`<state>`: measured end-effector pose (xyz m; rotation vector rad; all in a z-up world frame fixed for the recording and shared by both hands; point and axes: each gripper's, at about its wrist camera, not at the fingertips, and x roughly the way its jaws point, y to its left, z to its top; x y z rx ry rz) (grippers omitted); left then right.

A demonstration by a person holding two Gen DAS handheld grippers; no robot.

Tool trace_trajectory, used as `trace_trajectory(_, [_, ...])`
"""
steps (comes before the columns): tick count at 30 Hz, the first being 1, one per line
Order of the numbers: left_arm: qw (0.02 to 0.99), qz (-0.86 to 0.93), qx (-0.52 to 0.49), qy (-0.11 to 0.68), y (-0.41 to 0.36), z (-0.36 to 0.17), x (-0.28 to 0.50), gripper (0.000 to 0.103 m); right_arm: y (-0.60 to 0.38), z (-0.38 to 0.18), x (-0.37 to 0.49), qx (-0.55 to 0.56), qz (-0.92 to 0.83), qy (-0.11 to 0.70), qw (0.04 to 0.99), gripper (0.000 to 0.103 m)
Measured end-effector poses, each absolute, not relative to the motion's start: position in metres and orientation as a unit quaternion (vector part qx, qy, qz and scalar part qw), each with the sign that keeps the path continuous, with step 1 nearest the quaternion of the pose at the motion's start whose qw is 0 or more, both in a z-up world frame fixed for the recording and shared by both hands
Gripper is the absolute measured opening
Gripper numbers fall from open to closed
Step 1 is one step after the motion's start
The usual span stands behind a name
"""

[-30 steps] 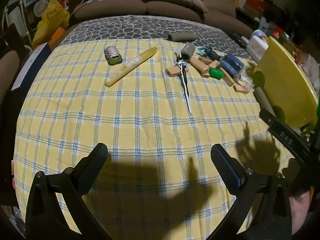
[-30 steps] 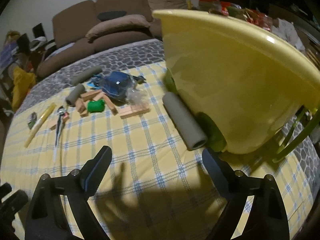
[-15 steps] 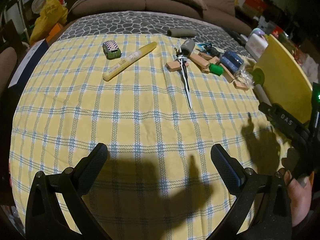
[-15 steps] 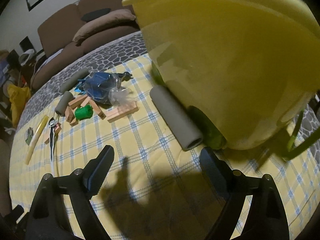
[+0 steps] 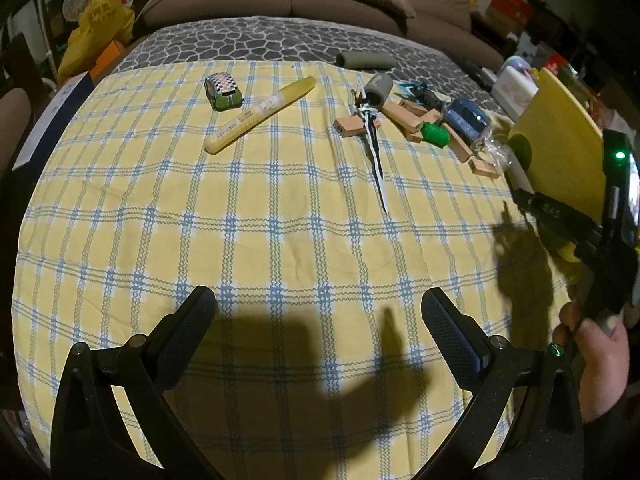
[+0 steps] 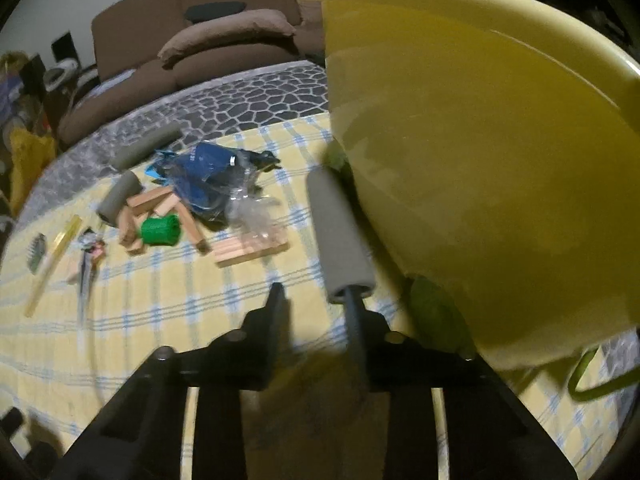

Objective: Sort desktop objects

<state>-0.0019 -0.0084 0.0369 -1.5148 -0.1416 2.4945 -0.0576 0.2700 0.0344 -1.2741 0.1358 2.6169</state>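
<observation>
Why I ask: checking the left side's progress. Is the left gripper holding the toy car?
No, the left gripper hangs open over bare cloth, while the toy car sits far across the table.

Yellow-and-blue checked tablecloth (image 5: 280,184), green toy car (image 5: 224,91), grey foam tube (image 6: 340,236), yellow basin (image 6: 480,160).

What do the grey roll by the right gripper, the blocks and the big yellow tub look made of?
Grey roll: likely foam tube, matte, hollow end visible. Blocks: probably bare wood, pale tan with grain lines. Yellow tub: seemingly moulded plastic, smooth and glossy with a highlight along the rim.
</observation>
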Motion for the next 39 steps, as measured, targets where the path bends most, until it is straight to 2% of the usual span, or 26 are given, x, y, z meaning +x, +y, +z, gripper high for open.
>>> trace_trajectory(1, [0.11,0.849,-0.515,-0.049,-0.009,0.037,-0.002,0.103,0.27,0.034,-0.058,-0.433,0.893,0.04,0.113,0.011])
trace_trajectory(5, [0.114,0.848,-0.514,-0.057,-0.01,0.037,-0.003,0.103,0.272,0.036,-0.053,-0.423,0.9,0.037,0.096,0.005])
trace_trajectory(17, [0.141,0.843,-0.513,-0.086,-0.009,0.04,-0.001,0.103,0.277,0.056,-0.016,-0.411,0.907,0.096,-0.018,0.003])
trace_trajectory(22, [0.152,0.835,-0.518,-0.11,-0.012,0.039,-0.002,0.103,0.279,0.063,0.002,-0.416,0.902,0.108,-0.037,0.003])
trace_trajectory(26, [0.156,0.831,-0.522,-0.116,-0.01,0.038,-0.001,0.103,0.284,0.069,0.007,-0.411,0.906,0.096,-0.023,0.005])
trace_trajectory(29, [0.162,0.829,-0.521,-0.118,-0.006,0.039,-0.001,0.103,0.282,0.068,0.001,-0.412,0.909,0.058,0.014,0.008])
trace_trajectory(31, [0.166,0.83,-0.52,-0.117,-0.003,0.04,0.0,0.103,0.277,0.064,-0.008,-0.416,0.908,0.038,0.023,0.02])
trace_trajectory(34, [0.17,0.83,-0.519,-0.11,0.002,0.041,0.0,0.103,0.269,0.058,-0.024,-0.421,0.906,0.004,0.045,0.03])
trace_trajectory(39, [0.167,0.828,-0.525,-0.106,0.0,0.036,-0.001,0.103,0.268,0.047,-0.056,-0.44,0.896,-0.004,0.064,0.029])
